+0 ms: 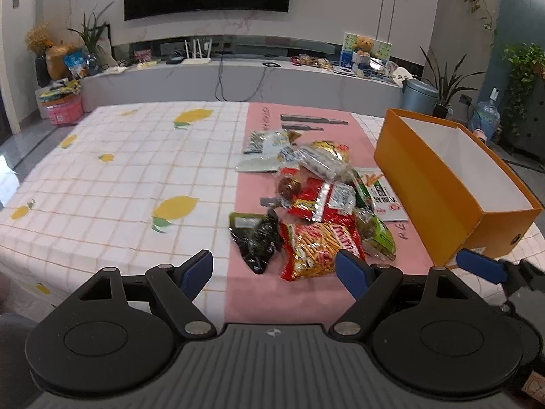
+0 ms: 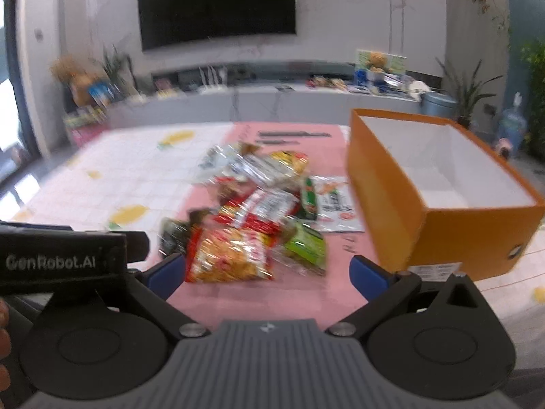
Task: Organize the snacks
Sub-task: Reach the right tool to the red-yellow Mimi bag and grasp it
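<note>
A heap of snack packets (image 1: 306, 201) lies on the pink strip of a table (image 1: 119, 177) covered with a white checked, lemon-printed cloth, with an open orange box (image 1: 453, 184) standing just beside the heap on its right. The box is empty and white inside, its long axis running from the near right toward the far left, one short end facing the cameras. Nearest the grippers lies a red-and-yellow packet of stick snacks (image 1: 316, 248), its long axis slanting from near left to far right; a dark seaweed packet (image 1: 257, 238) touches its left side and a green packet (image 1: 378, 235) its right. The left gripper (image 1: 274, 274) hovers short of the heap with its blue-padded fingers (image 1: 196, 272) wide apart and nothing between them — the stick-snack packet sits just ahead of the gap, nearer the right-hand finger. The right gripper (image 2: 269, 274) is likewise spread wide and empty, the same packet (image 2: 228, 255) lying just beyond its fingers, toward the left one. The left wrist view is sharp and catches a blue pad of the right gripper by the box's near corner; the right wrist view is blurred, but shows the left gripper's black body, lettered "GenRobot.AI", at its left edge.
</note>
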Demonstrator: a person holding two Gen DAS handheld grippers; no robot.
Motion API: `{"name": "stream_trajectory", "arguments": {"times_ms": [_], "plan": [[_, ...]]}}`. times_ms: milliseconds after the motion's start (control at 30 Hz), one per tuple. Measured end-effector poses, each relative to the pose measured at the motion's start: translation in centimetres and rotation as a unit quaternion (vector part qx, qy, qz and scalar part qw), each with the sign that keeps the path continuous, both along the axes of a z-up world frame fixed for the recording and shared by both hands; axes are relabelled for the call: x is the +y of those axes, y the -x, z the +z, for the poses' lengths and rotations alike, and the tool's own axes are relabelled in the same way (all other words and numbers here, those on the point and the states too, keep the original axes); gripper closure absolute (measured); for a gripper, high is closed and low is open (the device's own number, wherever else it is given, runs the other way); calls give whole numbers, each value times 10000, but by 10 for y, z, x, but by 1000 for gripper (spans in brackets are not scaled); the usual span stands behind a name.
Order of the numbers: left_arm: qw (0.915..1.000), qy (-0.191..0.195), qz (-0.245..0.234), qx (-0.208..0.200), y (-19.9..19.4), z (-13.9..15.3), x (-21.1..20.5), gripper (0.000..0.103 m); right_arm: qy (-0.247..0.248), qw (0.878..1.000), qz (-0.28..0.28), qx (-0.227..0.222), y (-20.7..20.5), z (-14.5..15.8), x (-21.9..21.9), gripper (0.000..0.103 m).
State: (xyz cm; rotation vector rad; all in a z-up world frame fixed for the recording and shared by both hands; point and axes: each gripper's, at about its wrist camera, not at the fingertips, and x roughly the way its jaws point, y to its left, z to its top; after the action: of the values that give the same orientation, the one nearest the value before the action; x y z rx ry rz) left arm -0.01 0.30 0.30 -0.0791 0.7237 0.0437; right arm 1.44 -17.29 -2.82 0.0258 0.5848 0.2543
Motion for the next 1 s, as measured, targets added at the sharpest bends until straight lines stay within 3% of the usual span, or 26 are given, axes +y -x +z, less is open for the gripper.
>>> {"name": "stream_trajectory", "arguments": {"times_ms": [233,433,667,1000], "plan": [[9991,-189,83,-362,3,31,12,7,227,9988,-258,-359,-1,-6,-11,3],[9988,-191,138,-432,-13,39,25,7,268,9971,-54,-706,-10,-9,-13,3],[9983,-18,315,-482,-40,37,39,7,161,9977,376,-549,-31,-25,8,3],[9975,273,515,-389,-50,6,59,7,742,9920,802,-627,-57,-62,52,3]]}}
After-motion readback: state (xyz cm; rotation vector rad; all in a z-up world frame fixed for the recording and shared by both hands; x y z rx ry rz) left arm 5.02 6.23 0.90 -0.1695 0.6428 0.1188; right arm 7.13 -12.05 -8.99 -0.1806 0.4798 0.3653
